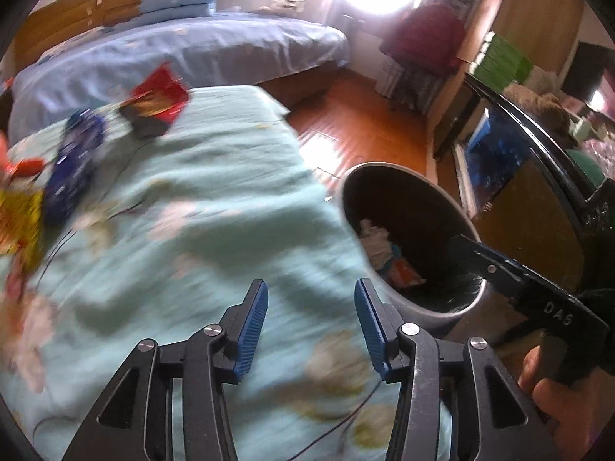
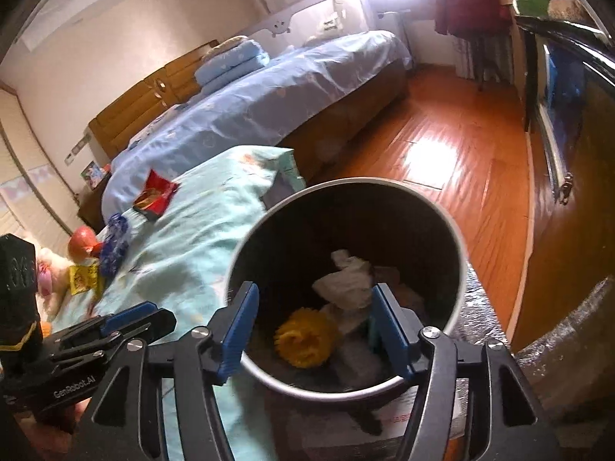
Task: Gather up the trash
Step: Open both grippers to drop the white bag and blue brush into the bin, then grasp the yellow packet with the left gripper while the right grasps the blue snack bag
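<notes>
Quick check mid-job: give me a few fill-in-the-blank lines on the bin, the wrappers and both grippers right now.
1. The right gripper hangs over the ____, fingers apart.
2. The yellow ball lies ____ the bin.
3. The red wrapper lies on the ____ blanket.
4. Between the fingers of the left gripper there is ____.

Missing: bin; inside; light green; nothing

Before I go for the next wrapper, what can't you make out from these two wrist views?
- Left wrist view: yellow wrapper motion-blurred and cut by the left edge; print unreadable.
- Blue wrapper: blurred there, small in the right wrist view.
- Bin bottom: dark, covered by crumpled paper.
- Right gripper: mostly hidden in the left wrist view.
</notes>
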`<state>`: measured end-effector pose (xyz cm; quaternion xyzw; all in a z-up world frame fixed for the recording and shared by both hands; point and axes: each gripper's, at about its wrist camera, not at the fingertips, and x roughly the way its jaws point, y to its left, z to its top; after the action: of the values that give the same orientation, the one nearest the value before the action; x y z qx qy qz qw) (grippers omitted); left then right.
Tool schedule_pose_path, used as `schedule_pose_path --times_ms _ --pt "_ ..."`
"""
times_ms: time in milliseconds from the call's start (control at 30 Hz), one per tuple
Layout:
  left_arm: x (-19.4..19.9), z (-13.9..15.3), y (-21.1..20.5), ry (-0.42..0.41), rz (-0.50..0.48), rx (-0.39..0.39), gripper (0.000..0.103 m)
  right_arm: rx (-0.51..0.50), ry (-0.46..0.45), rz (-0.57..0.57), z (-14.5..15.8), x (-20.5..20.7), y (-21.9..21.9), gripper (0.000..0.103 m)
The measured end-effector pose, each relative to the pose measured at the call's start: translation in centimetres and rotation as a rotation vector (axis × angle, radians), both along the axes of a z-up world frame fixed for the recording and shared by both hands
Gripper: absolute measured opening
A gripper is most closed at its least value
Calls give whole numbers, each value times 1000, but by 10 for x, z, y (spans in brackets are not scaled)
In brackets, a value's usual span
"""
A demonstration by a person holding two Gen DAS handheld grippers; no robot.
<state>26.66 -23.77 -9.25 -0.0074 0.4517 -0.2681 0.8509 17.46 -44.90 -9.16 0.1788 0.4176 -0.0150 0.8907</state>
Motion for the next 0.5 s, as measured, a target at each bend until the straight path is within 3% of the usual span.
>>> schedule_pose_path --times_ms 500 --pt "-31 10 128 -20 247 -7 53 25 -11 144 3 10 84 75"
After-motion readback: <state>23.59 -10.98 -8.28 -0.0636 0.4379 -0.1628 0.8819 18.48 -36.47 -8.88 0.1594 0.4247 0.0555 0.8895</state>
